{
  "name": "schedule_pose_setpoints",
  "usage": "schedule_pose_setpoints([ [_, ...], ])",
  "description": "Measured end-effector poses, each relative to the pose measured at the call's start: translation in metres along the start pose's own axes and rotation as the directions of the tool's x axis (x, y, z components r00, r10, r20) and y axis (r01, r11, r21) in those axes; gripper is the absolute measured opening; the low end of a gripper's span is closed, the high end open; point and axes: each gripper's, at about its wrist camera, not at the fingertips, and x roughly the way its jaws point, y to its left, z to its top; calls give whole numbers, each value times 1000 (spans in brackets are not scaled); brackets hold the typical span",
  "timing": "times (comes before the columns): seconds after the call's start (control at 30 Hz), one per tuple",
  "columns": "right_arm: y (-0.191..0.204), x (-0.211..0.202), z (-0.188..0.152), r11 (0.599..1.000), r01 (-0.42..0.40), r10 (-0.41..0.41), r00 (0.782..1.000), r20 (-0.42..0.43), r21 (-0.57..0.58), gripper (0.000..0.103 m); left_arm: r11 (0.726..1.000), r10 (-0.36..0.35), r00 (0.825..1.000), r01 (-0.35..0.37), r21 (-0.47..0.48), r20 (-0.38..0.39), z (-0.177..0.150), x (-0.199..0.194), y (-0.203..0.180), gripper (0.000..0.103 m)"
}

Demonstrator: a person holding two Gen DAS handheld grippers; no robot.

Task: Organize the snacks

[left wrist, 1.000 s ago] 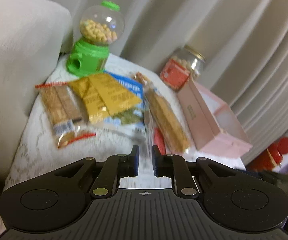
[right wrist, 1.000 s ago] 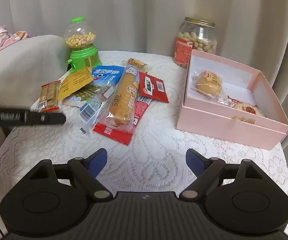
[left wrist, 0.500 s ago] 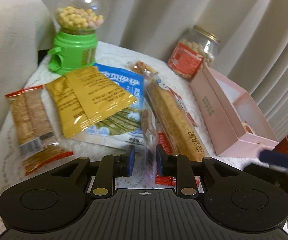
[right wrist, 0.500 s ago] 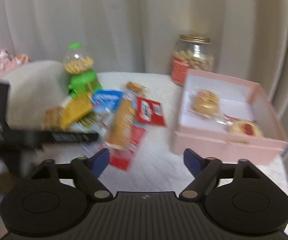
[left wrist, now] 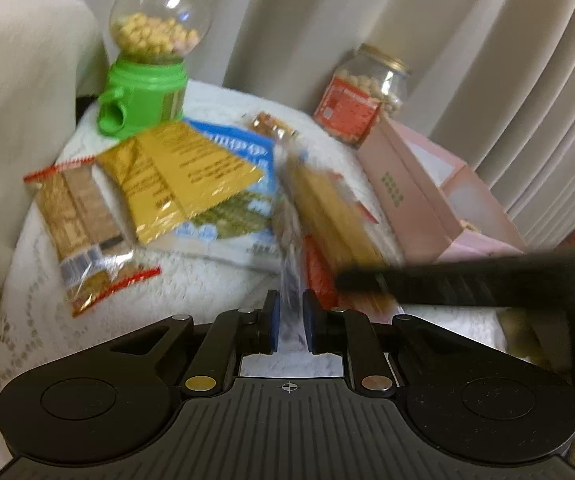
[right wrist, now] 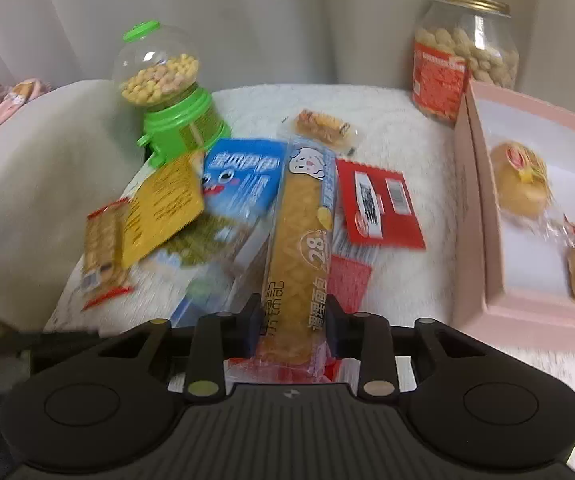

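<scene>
Left view: my left gripper [left wrist: 288,322] sits nearly closed, clear wrapper film between its pads; whether it pinches I cannot tell. The right tool now crosses in from the pink box [left wrist: 427,196] side.

Right view: my right gripper [right wrist: 292,330], wide open a second ago, now clamps the long bread pack [right wrist: 297,256], left of the box. I judge boxing comes next.

A desk [right wrist: 391,280] under a white lace cloth carries it all — a green candy dispenser [right wrist: 175,120] at the back left, a glass peanut jar [right wrist: 463,52] at the back right. An open pink box [right wrist: 475,240] sits along the right side. Between them lies a heap of snack packets: a red-edged biscuit pack [left wrist: 79,224], a red packet [right wrist: 379,204] — and a small wrapped pastry [right wrist: 323,126] behind.
</scene>
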Motion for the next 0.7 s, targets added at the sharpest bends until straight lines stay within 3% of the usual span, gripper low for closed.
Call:
schedule_pose_setpoints([
  [0.13, -7, -34, -36, 1000, -14, 14, 1000, -17, 13, 30, 1000, -16, 1000, 16, -6, 27, 18, 11, 0, 20],
  [0.33, -34, -80, -108, 989, 74, -71, 997, -26, 128, 30, 998, -54, 998, 54, 19, 28, 25, 30, 0, 17],
  [0.4, -40, -89, -123, 989, 100, -97, 995, -30, 108, 33, 998, -66, 997, 66, -9, 36, 20, 27, 5, 17],
  [0.53, -42, -96, -128, 995, 95, -94, 995, -31, 14, 41, 998, -62, 998, 62, -27, 16, 2, 6, 13, 15],
  [0.6, -42, -96, -122, 994, 107, -106, 994, 13, -5, 55, 998, -53, 999, 53, -17, -9, -8, -10, 15, 15],
  [0.7, -38, -88, -113, 993, 118, -116, 988, 99, -13, 62, 998, -57, 998, 56, -36, -23, -19, -32, 19, 15],
])
